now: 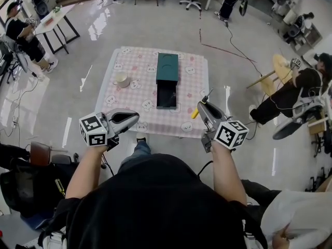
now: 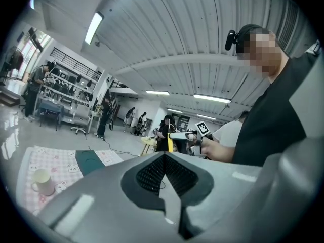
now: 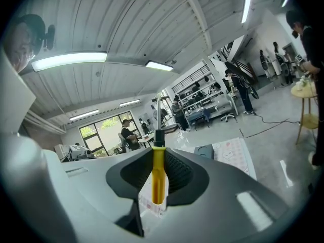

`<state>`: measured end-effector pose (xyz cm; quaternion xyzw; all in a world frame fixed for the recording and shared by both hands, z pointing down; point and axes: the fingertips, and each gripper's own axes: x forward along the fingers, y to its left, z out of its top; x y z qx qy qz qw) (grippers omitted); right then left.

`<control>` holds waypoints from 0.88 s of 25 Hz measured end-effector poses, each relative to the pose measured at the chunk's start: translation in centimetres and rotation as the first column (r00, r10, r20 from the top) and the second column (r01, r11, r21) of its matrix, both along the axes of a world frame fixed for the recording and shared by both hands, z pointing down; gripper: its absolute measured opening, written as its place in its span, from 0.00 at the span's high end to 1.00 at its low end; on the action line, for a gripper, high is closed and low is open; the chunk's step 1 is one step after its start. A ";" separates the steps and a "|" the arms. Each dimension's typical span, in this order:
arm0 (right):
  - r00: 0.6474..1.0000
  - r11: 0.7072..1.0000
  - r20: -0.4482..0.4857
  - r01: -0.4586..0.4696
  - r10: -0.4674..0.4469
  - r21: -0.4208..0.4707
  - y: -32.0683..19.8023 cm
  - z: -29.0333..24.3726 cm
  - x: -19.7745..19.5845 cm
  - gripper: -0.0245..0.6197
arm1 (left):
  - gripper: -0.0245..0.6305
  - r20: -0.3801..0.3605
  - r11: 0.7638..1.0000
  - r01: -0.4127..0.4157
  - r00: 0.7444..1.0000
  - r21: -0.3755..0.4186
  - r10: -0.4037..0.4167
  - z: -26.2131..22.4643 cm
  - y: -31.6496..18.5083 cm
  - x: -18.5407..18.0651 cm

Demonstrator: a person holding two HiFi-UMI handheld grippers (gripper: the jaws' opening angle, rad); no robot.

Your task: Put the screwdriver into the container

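Your right gripper [image 1: 201,108] jaws clamp the screwdriver [image 3: 159,176]. Your left gripper [image 1: 134,117] jaws are clenched, empty. The container [image 1: 167,69] sits on the tabletop [image 1: 192,87].

Bright, even indoor lighting from ceiling tube lights [image 2: 94,28] and a long strip [image 3: 68,59], plus daylight through a window [image 3: 104,128]. White glare streaks on glossy floor [image 1: 98,27]. Faint, soft shadows. Heavy fisheye bending, black vignette corners in both gripper views. Soft near lens: left gripper [image 2: 165,157], right gripper [image 3: 158,151]. Sharp: screwdriver [image 3: 159,178], head view.
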<state>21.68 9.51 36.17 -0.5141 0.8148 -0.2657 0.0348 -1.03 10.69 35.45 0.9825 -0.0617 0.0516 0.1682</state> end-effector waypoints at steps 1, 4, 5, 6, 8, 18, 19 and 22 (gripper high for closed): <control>1.000 1.000 -0.002 -0.001 0.001 0.001 -0.2 -0.1 -0.2 0.80 | 0.96 -0.006 1.000 -0.002 1.000 0.005 0.002 0.0 -0.4 -0.2; 1.000 1.000 -0.008 -0.002 0.002 0.005 -1.0 -0.3 -0.9 0.80 | 0.96 -0.013 1.000 -0.005 1.000 0.013 0.005 -0.1 -1.3 -0.8; 1.000 1.000 -0.009 -0.003 0.003 0.005 -1.3 -0.4 -1.0 0.80 | 0.96 -0.016 1.000 -0.005 1.000 0.010 0.005 -0.1 -1.6 -0.9; 1.000 1.000 -0.009 -0.004 0.005 0.004 -1.6 -0.4 -1.1 0.80 | 0.96 -0.017 1.000 -0.006 1.000 0.006 0.007 -0.1 -1.8 -0.9; 1.000 1.000 -0.008 -0.008 0.008 0.003 -2.2 -0.4 -1.1 0.80 | 0.96 -0.014 1.000 -0.014 1.000 0.005 0.014 0.1 -2.2 -1.0; 1.000 1.000 -0.001 -0.026 0.026 -0.005 -5.5 -0.4 -0.8 0.80 | 0.96 -0.002 1.000 -0.017 1.000 -0.006 0.017 -0.1 -6.2 -0.9; 1.000 1.000 0.000 -0.027 0.027 -0.006 -5.7 -0.3 -0.7 0.80 | 0.96 0.003 1.000 -0.018 1.000 -0.005 0.018 -0.1 -6.4 -0.7; 0.999 0.999 0.000 -0.032 0.032 -0.007 -6.3 -0.2 -0.3 0.80 | 0.96 0.006 1.000 -0.023 1.000 -0.002 0.023 -0.3 -7.2 -0.3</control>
